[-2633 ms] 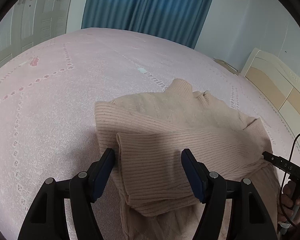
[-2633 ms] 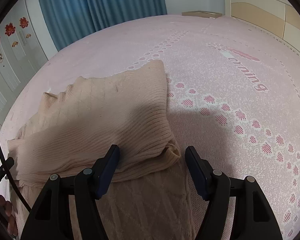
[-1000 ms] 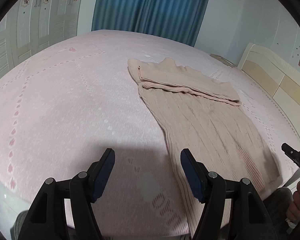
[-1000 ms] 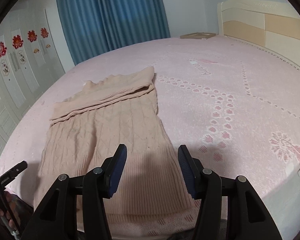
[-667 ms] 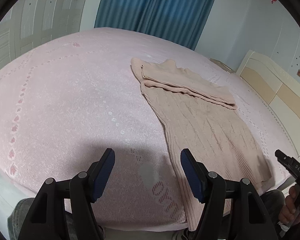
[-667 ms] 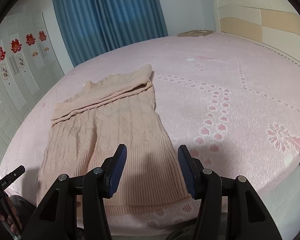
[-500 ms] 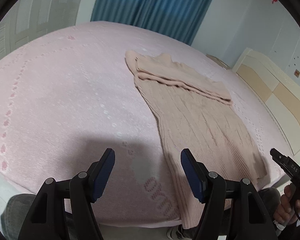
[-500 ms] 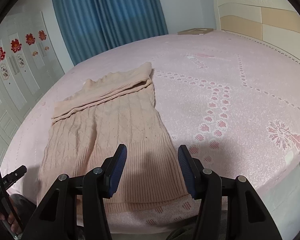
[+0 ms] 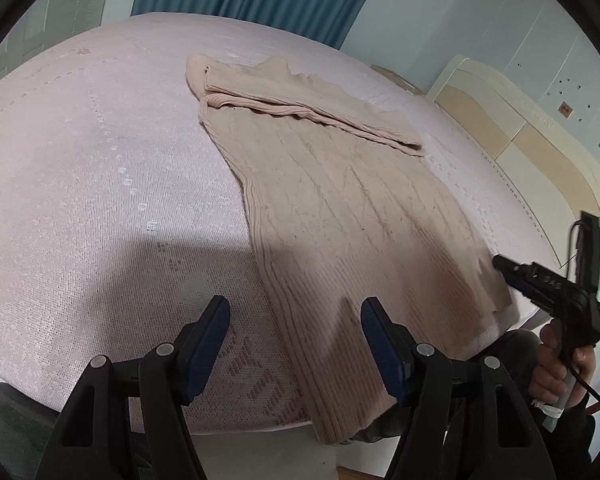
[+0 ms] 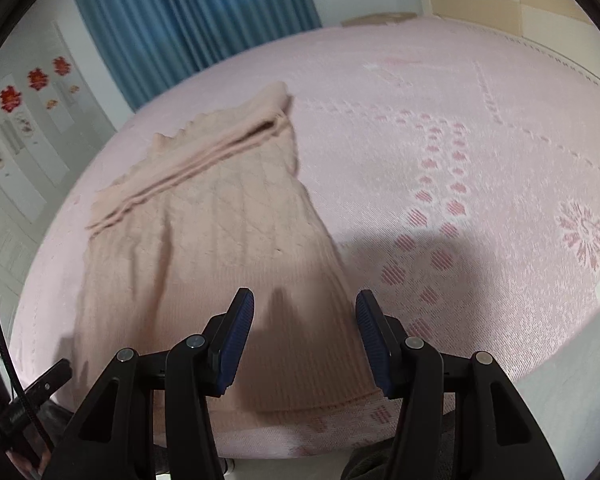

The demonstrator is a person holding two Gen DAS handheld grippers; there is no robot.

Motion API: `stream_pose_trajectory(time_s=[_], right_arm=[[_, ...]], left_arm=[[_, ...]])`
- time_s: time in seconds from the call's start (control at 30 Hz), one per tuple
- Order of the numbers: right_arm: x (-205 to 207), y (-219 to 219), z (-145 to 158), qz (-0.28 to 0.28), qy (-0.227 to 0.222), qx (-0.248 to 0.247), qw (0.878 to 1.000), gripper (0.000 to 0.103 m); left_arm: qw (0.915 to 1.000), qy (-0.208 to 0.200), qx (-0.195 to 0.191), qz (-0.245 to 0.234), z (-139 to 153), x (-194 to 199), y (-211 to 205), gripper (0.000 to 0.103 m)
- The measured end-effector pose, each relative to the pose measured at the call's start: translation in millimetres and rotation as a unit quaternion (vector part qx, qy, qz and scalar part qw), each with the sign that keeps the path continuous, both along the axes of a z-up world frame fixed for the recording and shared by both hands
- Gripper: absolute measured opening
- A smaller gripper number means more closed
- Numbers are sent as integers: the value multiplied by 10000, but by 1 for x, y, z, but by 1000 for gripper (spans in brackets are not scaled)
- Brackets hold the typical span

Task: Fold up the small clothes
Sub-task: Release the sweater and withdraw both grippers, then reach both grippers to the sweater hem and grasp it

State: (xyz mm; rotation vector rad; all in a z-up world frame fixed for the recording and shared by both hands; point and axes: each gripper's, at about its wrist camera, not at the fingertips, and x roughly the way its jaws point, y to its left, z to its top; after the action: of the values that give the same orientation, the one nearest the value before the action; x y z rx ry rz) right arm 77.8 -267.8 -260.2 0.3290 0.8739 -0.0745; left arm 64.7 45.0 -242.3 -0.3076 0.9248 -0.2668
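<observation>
Two empty, half-open grippers, left gripper (image 9: 295,334) and right gripper (image 10: 305,330), hover above the beige knit sweater's (image 9: 340,208) near hem, its length running away from both.

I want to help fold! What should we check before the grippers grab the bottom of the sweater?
1. Beige ribbed knit sweater lies flat on the pink patterned bedspread: ok.
2. Sleeves folded across its top: ok.
3. Left gripper open, nothing held: ok.
4. Right gripper open, nothing held: ok.
5. Hem corner between the left gripper's fingers: ok.
6. Fingers touching the hem: cannot tell.
</observation>
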Motion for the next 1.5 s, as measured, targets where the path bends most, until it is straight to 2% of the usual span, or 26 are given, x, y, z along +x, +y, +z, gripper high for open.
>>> stream_pose_trajectory(time_s=[0.07, 0.23, 0.33, 0.43, 0.67, 0.83, 1.1, 1.13, 1.17, 1.23, 1.33, 1.4, 1.5], right_arm=[[5, -3, -7, -56, 191, 85, 9998, 52], [6, 2, -8, 6, 207, -90, 9997, 52], [6, 11, -8, 178, 225, -344, 9990, 40], [7, 19, -7, 322, 200, -551, 9978, 36], [5, 25, -7, 509, 172, -599, 9968, 36], [4, 16, -8, 535, 159, -266, 9981, 36], [4, 7, -9, 577, 179, 159, 9980, 36], [3, 6, -9, 589, 192, 188, 9979, 36], [1, 5, -9, 620, 204, 229, 9976, 36], [-4, 2, -8, 676, 198, 384, 9968, 36], [-11, -7, -10, 683, 193, 741, 9947, 36], [-14, -14, -11, 662, 190, 1017, 9924, 36], [-16, -13, -11, 684, 226, 1046, 9919, 35]], left_arm=[[10000, 20, -69, -13, 0, -1, 2, 64], [9998, 73, -161, -118, -1, -1, -1, 57], [9998, 89, -121, -130, -2, 0, -8, 57], [9999, 95, -86, -110, -3, 1, -13, 56], [9985, 237, -474, -110, -4, -6, -10, 56], [9971, 344, -667, -108, -6, -10, -13, 56], [9947, 537, -882, 16, -9, 7, -12, 56], [9946, 544, -882, -13, -8, 6, -12, 54], [9945, 572, -883, -6, -8, 4, -10, 47], [9931, 625, -989, 26, -9, 0, -7, 43], [9900, 674, -1240, 75, -13, -3, -2, 42], [9899, 687, -1240, 84, -13, -2, -3, 42], [9907, 698, -1168, 43, -12, -2, -7, 40]])
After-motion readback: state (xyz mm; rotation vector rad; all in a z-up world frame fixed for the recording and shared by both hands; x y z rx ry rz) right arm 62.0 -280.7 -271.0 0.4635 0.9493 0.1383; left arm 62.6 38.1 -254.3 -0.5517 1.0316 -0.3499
